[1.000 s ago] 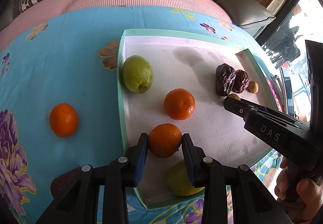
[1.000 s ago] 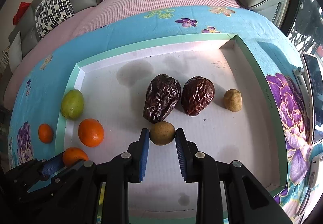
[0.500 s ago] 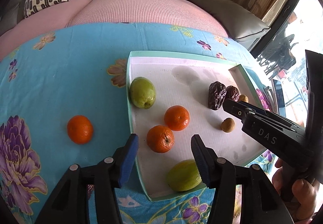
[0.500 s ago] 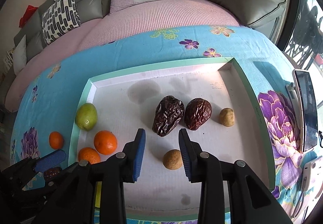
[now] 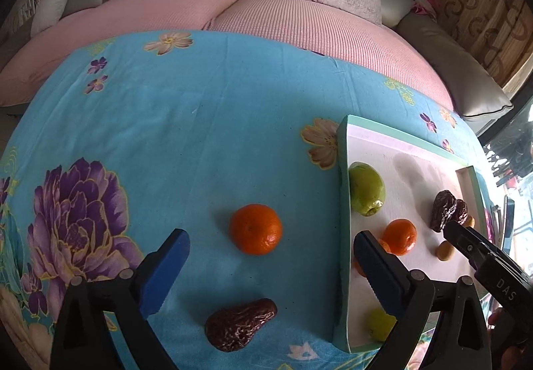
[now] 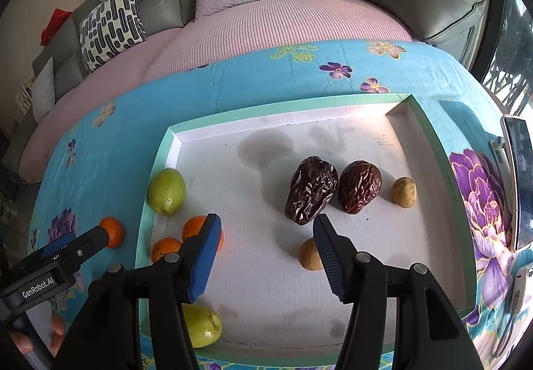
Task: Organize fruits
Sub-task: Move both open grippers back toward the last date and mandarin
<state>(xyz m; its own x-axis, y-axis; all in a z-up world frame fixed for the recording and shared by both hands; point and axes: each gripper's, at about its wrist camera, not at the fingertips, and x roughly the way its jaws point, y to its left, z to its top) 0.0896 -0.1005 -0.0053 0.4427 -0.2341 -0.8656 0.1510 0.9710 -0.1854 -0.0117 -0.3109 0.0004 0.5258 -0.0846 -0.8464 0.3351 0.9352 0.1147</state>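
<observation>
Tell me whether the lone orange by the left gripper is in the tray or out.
Out. The orange sits on the blue cloth, left of the tray.

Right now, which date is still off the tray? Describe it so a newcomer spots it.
Start at the white tray on the blue flowered cloth. Outside its left rim, nearest the left gripper, lies a wrinkled dark-brown date. The only other loose fruit, the orange, is round and smooth.

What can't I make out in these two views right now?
- Second orange in the tray: left wrist view, mostly behind a finger of the left gripper.
- Near green fruit: right wrist view, partly behind the right gripper body.
- Date on the cloth: missing from the right wrist view.
- Phone: cut off by the image edge, screen unreadable.
</observation>
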